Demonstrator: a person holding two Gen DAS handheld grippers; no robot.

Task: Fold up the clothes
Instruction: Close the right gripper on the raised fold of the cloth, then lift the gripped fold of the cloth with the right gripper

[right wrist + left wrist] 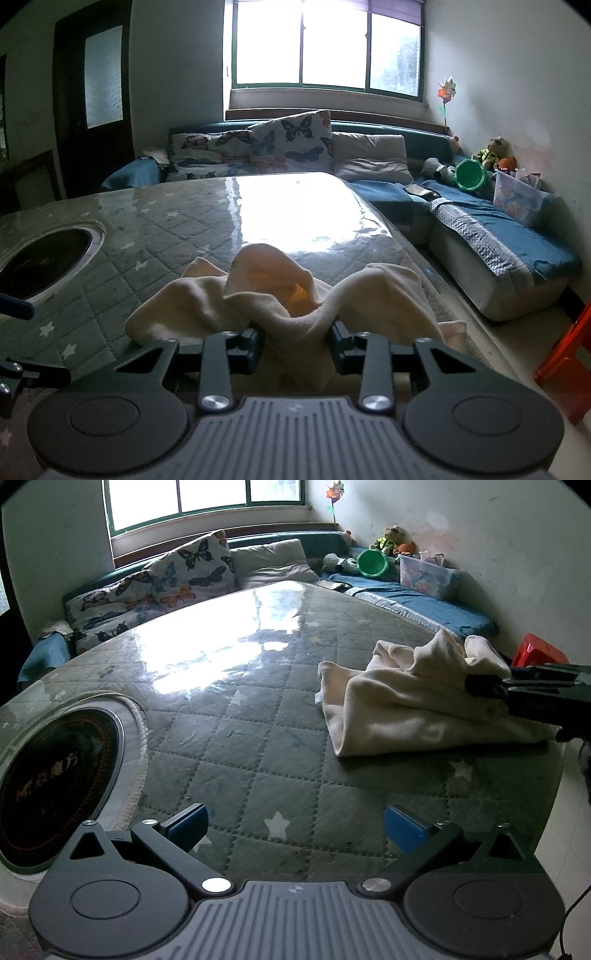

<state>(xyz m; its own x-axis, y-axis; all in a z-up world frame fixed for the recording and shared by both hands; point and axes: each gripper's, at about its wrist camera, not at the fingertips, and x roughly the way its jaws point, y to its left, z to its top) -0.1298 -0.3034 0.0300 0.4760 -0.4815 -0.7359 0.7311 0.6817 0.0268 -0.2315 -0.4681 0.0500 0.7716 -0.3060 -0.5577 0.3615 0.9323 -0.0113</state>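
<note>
L gripper (295,829) sits low at the bottom of the view w/ its blue pads (404,829) spread wide, nothing between them, just hovering over the quilted green star-print table cover (258,746). Cream garment (399,698) is bunched up on the right side of the table, well apart from the L pads. R gripper (491,688) pokes in from the right edge, black fingers up against the cloth's raised part; can't tell from here if it's clamped. Round dark inset (55,782) at left. Butterfly cushions (192,568), green bucket (372,563) & clear plastic bin (424,574) on the bench behind.
</note>
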